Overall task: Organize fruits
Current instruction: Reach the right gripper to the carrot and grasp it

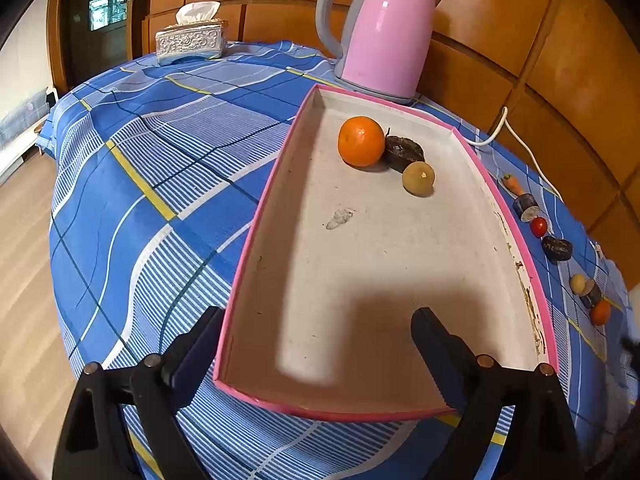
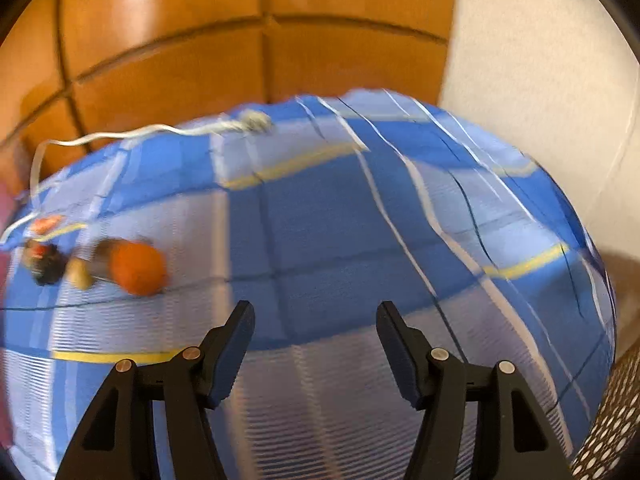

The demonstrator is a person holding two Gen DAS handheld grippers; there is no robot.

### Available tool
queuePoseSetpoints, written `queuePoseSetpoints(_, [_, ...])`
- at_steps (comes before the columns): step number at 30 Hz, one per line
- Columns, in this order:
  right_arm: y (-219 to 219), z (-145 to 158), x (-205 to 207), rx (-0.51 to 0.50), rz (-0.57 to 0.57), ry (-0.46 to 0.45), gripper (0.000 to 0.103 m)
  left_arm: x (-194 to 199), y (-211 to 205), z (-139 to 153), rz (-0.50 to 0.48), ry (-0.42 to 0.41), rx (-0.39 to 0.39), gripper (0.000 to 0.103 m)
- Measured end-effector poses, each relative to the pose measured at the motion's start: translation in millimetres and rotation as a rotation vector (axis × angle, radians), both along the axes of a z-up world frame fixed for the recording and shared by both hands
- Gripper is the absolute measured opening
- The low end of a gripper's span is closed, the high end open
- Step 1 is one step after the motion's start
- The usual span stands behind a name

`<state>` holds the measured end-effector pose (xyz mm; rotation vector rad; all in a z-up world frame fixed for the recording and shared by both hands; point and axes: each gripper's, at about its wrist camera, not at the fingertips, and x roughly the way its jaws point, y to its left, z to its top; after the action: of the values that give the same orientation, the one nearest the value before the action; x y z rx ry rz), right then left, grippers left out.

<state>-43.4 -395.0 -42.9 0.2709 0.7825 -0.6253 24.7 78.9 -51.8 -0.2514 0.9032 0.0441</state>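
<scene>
Left hand-held gripper [image 1: 316, 320] noted with jaws spread wide, straddling the near left corner of the pink-rimmed tray [image 1: 256, 240]; nothing between the fingers but tray wall and bare floor, so released and empty. Three pieces already inside at the far end of the tray: an orange [image 1: 361, 141], a dark fruit [image 1: 404, 153] touching it on the right, and a small yellow-green fruit [image 1: 418, 179] just near of that. Remaining pieces found outside the tray, lined up on the blue checked worktop [image 1: 160, 128] along the tray's right edge, the row running near to far: small carrot [image 1: 513, 184] farthest, then a cherry tomato [image 1: 539, 226], with a second orange fruit [image 1: 600, 312] nearest. Right hand-held gripper [image 2: 316, 316] half open over bare cloth, holding nothing; view blurred. Same row seen there to the far left of its fingers, with the orange fruit [image 2: 138, 266] closest. Judged: right hand nearer to the loose row, next pick lying leftward and slightly ahead of it. Pink kettle [image 1: 384, 32] beyond the tray's far end.
</scene>
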Motion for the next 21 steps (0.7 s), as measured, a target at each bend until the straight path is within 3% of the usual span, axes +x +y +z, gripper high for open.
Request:
queuePoseSetpoints(9, [65.7,46.5,81.8,0.066,0.449,-0.054,0.058,0.0,1.0,0.3,-0.004,-0.007,-0.016,0.096])
queuePoseSetpoints(12, [98.9,50.4,118.6,0.045,0.59,-0.026,0.047,0.3,0.8,0.2,-0.007,-0.007,-0.017,0.097])
queuePoseSetpoints(21, [167.7,36.4,222.0,-0.062,0.845,0.119,0.043,2.2,3.1,0.6,-0.014,0.0,-0.049,0.1])
